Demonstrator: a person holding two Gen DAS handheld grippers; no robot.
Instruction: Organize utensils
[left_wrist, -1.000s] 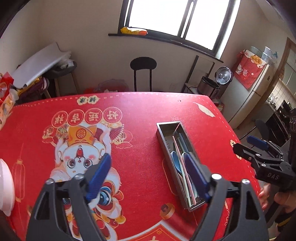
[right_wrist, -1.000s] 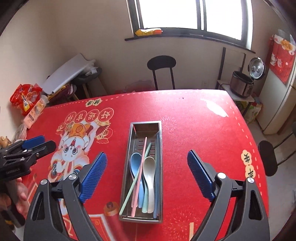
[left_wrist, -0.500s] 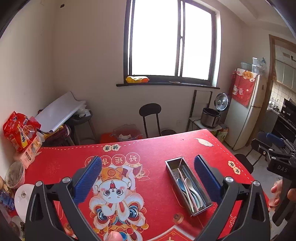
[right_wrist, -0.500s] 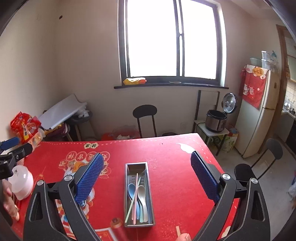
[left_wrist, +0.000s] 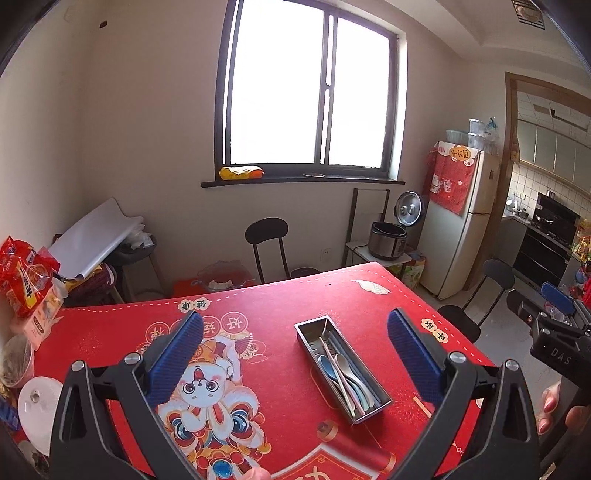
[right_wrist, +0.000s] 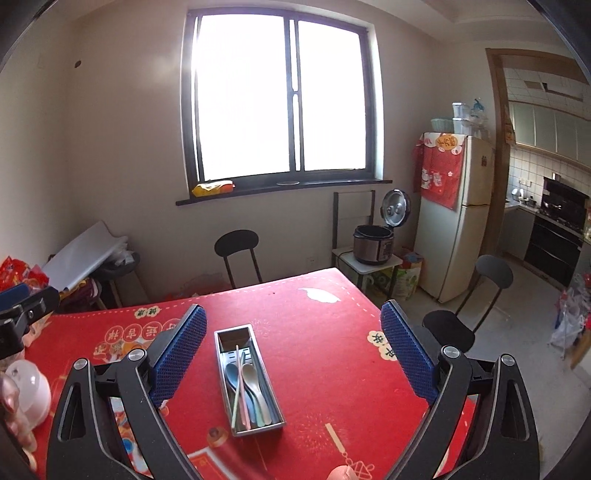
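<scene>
I hold my left gripper (left_wrist: 293, 363) and my right gripper (right_wrist: 293, 356) spread wide and empty, both above the near edge of the red tablecloth (right_wrist: 332, 354). Beyond them the steel utensil tray (right_wrist: 248, 376) holds the pastel spoons (right_wrist: 253, 384) and chopsticks (right_wrist: 238, 387); no loose utensils show, so I judge the sorting finished.

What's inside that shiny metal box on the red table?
The metal box holds a blue spoon, a beige spoon, and pink and green chopsticks. Other pastel handles lie underneath, partly covered, so their number is unclear. The box's far end is bare.
</scene>
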